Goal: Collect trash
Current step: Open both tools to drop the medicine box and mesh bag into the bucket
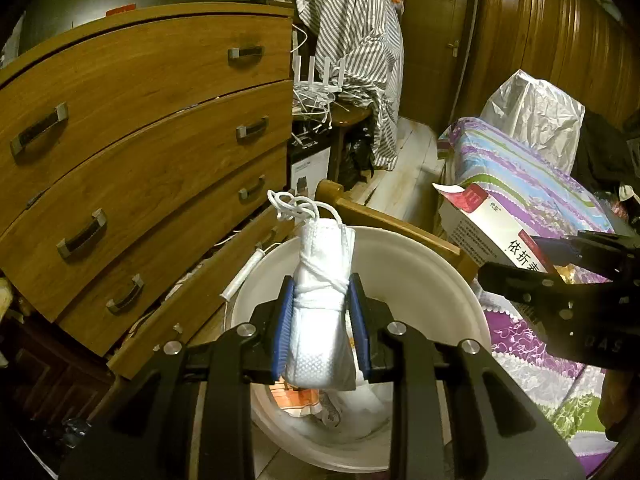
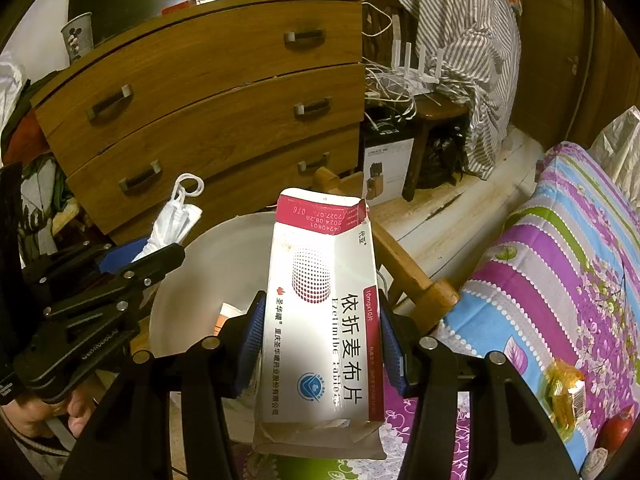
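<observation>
Over the white bin (image 1: 420, 264), a rolled white mask (image 1: 324, 320) — long axis pointing away, loops at the far end, pinched in the left gripper (image 1: 322, 320). Beside it, a red-and-white medicine box (image 2: 320, 320) lengthwise, flap forward, clamped by the right gripper (image 2: 322, 344). Beyond — wooden dresser (image 1: 140, 152), floral bedspread (image 2: 560, 280).

A rolled white face mask (image 1: 322, 312) of soft, dimpled nonwoven fabric, bound by its elastic cords, sits between ribbed blue rubber pads (image 1: 280, 328) on the matt black plastic left gripper (image 1: 320, 300). The right gripper (image 2: 322, 344) presses a glossy white and red cardboard medicine box (image 2: 320, 312). A smooth white plastic bin (image 1: 420, 280) lies beneath. The chest of drawers (image 1: 140, 152) is satin wood-grain with brushed metal handles (image 1: 38, 132). The floral bedspread (image 2: 560, 264) is printed cloth.
</observation>
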`<state>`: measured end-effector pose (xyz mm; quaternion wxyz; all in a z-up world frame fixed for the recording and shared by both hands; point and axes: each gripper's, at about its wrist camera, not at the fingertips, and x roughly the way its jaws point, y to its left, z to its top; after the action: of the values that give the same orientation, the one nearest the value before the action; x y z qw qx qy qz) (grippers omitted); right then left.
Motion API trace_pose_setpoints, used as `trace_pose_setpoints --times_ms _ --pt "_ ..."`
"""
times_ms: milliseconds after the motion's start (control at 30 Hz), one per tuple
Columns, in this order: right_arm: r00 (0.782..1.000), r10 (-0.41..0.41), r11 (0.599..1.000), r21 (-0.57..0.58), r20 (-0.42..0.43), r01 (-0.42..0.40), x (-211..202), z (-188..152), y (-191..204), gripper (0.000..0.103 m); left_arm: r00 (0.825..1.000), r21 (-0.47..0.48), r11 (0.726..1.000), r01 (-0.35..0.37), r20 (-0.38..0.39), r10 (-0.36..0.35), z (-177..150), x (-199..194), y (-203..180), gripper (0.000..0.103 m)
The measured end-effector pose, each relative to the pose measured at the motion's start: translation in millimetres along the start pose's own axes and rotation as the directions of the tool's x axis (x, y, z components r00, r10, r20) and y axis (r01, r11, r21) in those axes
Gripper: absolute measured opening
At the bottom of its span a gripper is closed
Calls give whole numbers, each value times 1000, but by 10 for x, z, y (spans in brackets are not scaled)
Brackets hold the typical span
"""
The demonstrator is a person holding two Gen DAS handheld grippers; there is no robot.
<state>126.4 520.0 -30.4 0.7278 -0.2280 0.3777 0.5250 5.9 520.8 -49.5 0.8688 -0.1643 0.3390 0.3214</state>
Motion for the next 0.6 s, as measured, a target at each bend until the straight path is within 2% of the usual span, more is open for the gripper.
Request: trace_pose_setpoints --times_ms 367,400,433,467,533,600 --pt "1000 3 1000 -2 7 -3 -38 19 -22 56 1000 0 1000 -4 -3 4 1 10 -7 29" --pt "1000 5 1000 -3 7 -5 -36 22 -21 57 1000 1 1000 -8 -5 8 -4 21 -11 32" --pt "1000 5 1000 0 9 -5 -36 27 -16 63 1000 2 1000 -14 -6 14 -11 28 -14 47" --pt "1000 8 1000 9 21 -9 -53 24 -36 76 1000 3 1000 -21 -4 21 -20 37 -15 61" --pt "999 8 1000 30 41 -9 -86 16 -88 79 999 1 999 -40 7 40 -46 29 -3 67" --pt "999 14 998 55 49 -17 -107 -4 -156 79 999 -3 999 -46 2 46 -71 43 14 68"
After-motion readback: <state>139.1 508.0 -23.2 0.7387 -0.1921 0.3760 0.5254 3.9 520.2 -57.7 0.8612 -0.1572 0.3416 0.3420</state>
